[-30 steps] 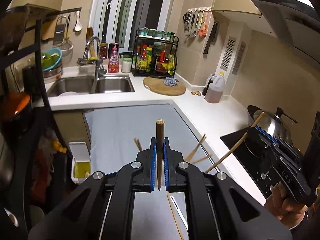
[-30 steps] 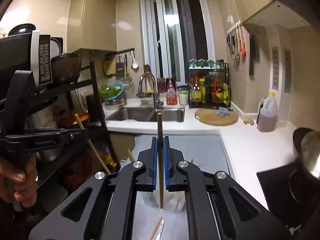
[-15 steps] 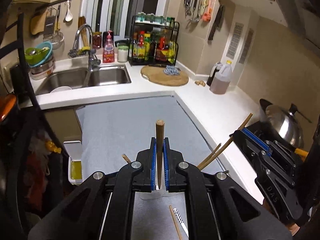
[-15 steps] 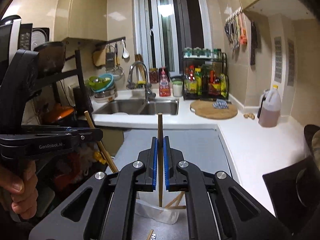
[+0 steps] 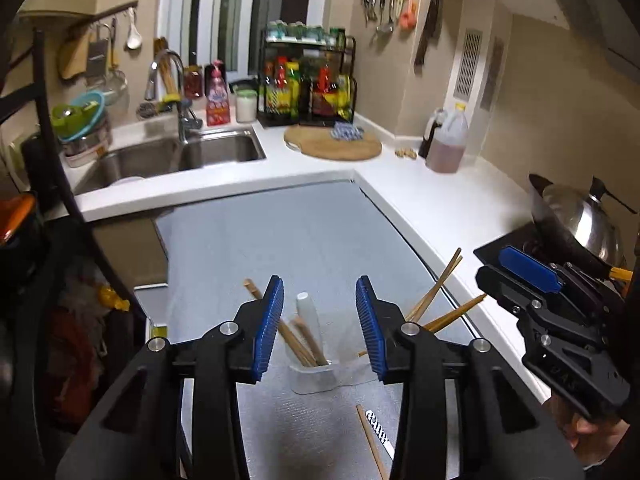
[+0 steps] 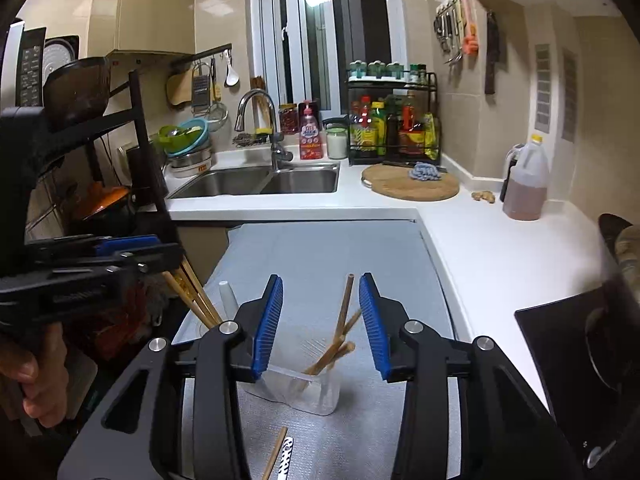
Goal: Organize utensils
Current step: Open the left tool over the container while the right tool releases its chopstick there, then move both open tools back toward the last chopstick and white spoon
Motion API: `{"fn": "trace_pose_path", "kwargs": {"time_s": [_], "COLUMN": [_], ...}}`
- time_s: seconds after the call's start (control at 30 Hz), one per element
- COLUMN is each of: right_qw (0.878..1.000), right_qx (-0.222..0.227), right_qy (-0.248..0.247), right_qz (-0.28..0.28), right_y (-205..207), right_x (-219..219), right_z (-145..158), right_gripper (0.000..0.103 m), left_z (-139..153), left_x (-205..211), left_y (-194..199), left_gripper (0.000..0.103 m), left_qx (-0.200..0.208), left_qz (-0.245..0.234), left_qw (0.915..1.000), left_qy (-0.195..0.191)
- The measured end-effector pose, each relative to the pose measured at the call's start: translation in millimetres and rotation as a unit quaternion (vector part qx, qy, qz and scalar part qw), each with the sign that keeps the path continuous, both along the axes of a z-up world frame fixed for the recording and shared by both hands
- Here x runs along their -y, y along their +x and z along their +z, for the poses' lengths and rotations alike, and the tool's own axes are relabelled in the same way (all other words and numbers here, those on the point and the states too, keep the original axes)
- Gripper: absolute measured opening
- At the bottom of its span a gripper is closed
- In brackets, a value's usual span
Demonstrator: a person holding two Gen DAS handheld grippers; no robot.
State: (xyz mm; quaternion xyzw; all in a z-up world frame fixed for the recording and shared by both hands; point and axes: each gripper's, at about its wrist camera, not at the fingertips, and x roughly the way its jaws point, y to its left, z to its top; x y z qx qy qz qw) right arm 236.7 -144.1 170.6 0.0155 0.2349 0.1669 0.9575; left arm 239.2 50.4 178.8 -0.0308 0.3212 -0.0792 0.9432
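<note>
A clear plastic container (image 5: 314,378) (image 6: 304,390) stands on the grey mat (image 5: 280,248). Several wooden chopsticks (image 5: 434,300) (image 6: 340,332) lean in it, beside a white handle (image 5: 306,308) (image 6: 228,300). My left gripper (image 5: 320,328) hovers just above the container, and its jaws are opening with nothing pressed between the blue pads. My right gripper (image 6: 320,324) hovers over the container's other side; its jaws are opening too, and the chopstick tips between them stand free. Each gripper shows in the other's view: the right gripper (image 5: 504,276) and the left gripper (image 6: 160,254).
A loose chopstick (image 5: 370,440) and a patterned utensil handle (image 5: 378,432) lie on the mat in front of the container. Behind are a double sink (image 6: 260,180), a round cutting board (image 6: 412,186) and an oil jug (image 6: 526,184). A wok (image 5: 576,220) sits right, a black rack (image 6: 132,152) left.
Each gripper was shut on an upright chopstick and came down over the container. Now both pairs of jaws stand apart, and the two chopsticks have dropped in among the others.
</note>
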Motion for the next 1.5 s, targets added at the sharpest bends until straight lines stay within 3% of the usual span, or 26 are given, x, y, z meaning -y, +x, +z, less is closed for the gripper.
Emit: {"fn": "trace_pose_path", "kwargs": {"time_s": [0.13, 0.33, 0.47, 0.53, 0.6, 0.7, 1.0, 1.23, 1.37, 1.5], "right_qw": [1.000, 0.999, 0.999, 0.998, 0.997, 0.996, 0.995, 0.996, 0.996, 0.995], "right_qx": [0.023, 0.043, 0.045, 0.048, 0.055, 0.052, 0.010, -0.023, -0.041, -0.057], "right_qy": [-0.003, 0.001, -0.001, -0.006, -0.016, -0.023, -0.010, 0.006, 0.012, 0.009], "right_qz": [-0.014, -0.023, -0.030, -0.034, -0.046, -0.071, -0.099, -0.083, -0.079, -0.076], "right_y": [-27, -81, -116, -131, -147, -164, -198, -216, -220, -216], "right_x": [9, 17, 21, 22, 25, 33, 51, 54, 50, 41], "right_z": [8, 6, -11, -20, -29, -45, -97, -138, -155, -167], "right_gripper": [0.041, 0.042, 0.049, 0.073, 0.098, 0.098, 0.098, 0.098, 0.098, 0.085], "left_z": [12, 3, -15, -23, -31, -43, -95, -146, -159, -158], "left_x": [-6, -2, 4, 5, 6, 9, 14, 14, 16, 14], "left_y": [-42, -89, -117, -129, -142, -161, -200, -219, -223, -227], "left_gripper": [0.040, 0.043, 0.055, 0.065, 0.084, 0.095, 0.095, 0.095, 0.095, 0.095], "left_qx": [0.039, 0.054, 0.056, 0.058, 0.062, 0.071, 0.053, 0.055, 0.049, 0.063], "left_qz": [0.018, 0.041, 0.057, 0.065, 0.069, 0.085, 0.092, 0.107, 0.104, 0.102], "left_qw": [0.9991, 0.9977, 0.9968, 0.9962, 0.9957, 0.9938, 0.9942, 0.9927, 0.9932, 0.9928], "left_qy": [-0.002, 0.001, 0.003, 0.003, 0.000, 0.010, 0.017, 0.011, 0.012, 0.010]}}
